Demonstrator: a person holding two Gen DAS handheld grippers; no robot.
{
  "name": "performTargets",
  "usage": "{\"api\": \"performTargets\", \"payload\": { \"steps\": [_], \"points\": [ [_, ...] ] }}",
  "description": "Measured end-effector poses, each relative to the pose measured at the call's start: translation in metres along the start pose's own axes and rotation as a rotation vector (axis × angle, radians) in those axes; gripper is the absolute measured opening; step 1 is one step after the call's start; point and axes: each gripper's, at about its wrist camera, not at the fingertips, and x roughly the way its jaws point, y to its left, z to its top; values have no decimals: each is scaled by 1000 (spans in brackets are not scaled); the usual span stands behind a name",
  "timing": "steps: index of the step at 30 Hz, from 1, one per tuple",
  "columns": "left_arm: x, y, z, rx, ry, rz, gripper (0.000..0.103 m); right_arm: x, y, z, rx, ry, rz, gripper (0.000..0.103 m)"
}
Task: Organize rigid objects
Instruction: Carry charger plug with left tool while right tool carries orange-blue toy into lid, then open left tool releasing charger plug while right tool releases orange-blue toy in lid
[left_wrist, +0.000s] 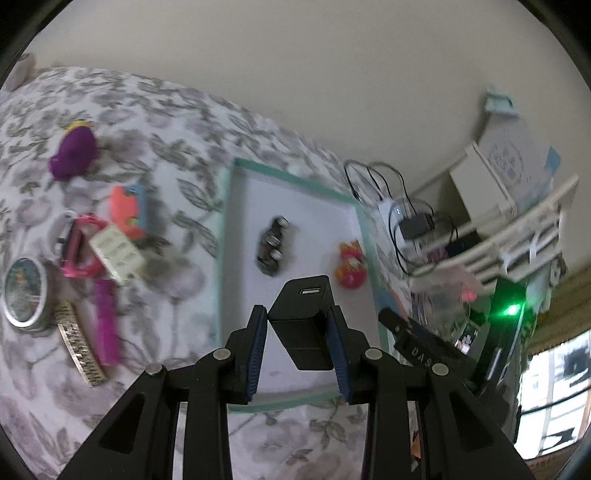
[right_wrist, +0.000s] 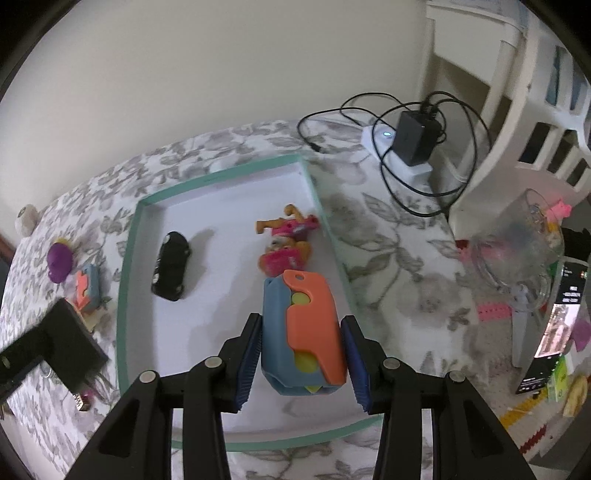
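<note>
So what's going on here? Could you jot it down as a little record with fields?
surface: floral bedspread
container: teal-rimmed tray
already in tray: black toy car; pink and orange figure
left tool: gripping black USB charger
right tool: gripping blue and orange toy above the tray

You're working in a home bedroom — the leaf-patterned bedspread (right_wrist: 391, 258) fills the lower half, a plain cream wall (right_wrist: 221, 74) rises behind it, and white slatted furniture (right_wrist: 517, 122) stands at upper right beside a charger with looped cables (right_wrist: 413, 140).
</note>
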Motion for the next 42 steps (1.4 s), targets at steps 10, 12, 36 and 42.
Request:
{"api": "performTargets", "payload": {
  "steps": [10,12,36,42],
  "points": [
    [38,-8,-14,41,69,-19,35,16,1,-7,-13,43,-7,46],
    [47,-9,-17,53,85,-20,35,23,3,-10,-18,62,-5,46],
    [80,8,-24,32,186,84,35,59,14,-32,-70,186,-17,46],
    [72,5,-21,45,177,107,35,60,17,-35,-78,191,-26,46]
  ]
}}
